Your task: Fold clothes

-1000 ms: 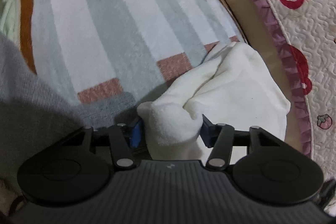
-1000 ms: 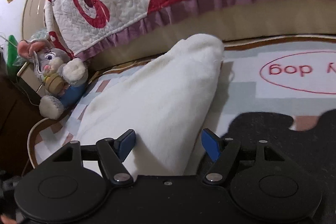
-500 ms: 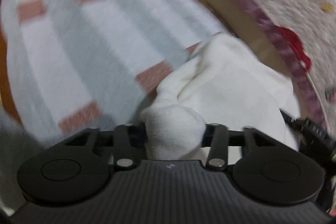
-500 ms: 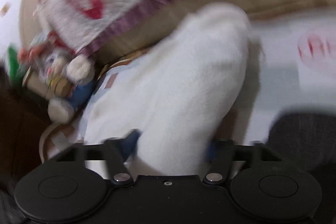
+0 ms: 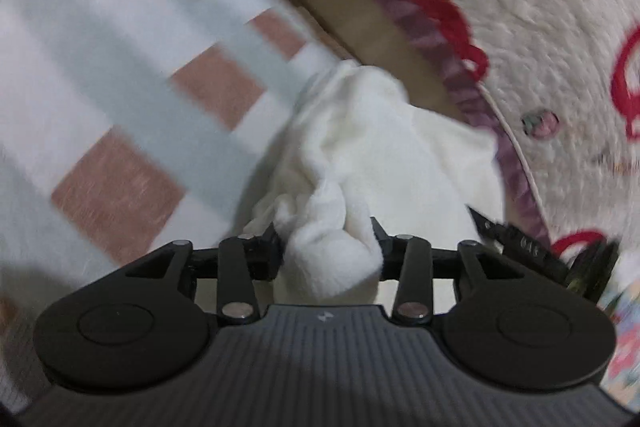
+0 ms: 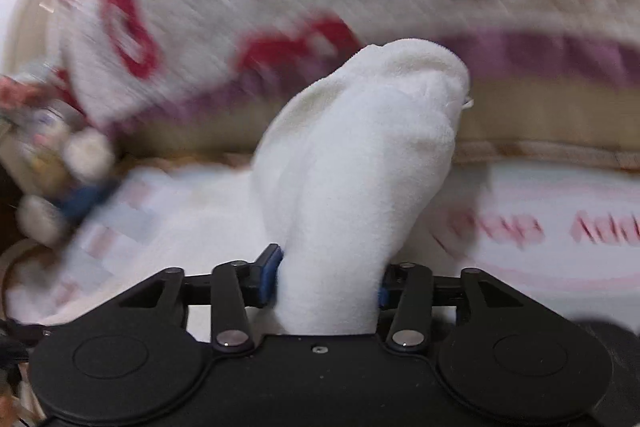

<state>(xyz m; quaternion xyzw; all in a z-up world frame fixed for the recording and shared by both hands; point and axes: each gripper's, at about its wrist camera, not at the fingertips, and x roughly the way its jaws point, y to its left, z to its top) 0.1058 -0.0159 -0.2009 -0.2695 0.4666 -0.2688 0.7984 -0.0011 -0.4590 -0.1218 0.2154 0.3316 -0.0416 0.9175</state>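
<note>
Left gripper point(image 5: 329, 235): jaws, having just widened slightly, clamp a bunched corner of the white fleecy garment point(image 5: 372, 147) lying on the striped blanket point(image 5: 120, 67). Right gripper point(image 6: 328, 275): jaws likewise grip a thick fold between them.

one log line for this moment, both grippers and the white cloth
stage: lifting cloth to fold | left gripper: shut on white cloth | right gripper: shut on white cloth | surface: checked blanket

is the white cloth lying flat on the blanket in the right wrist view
No, the white cloth stands up in a bunched hump, pinched between the fingers of the right tool.
</note>
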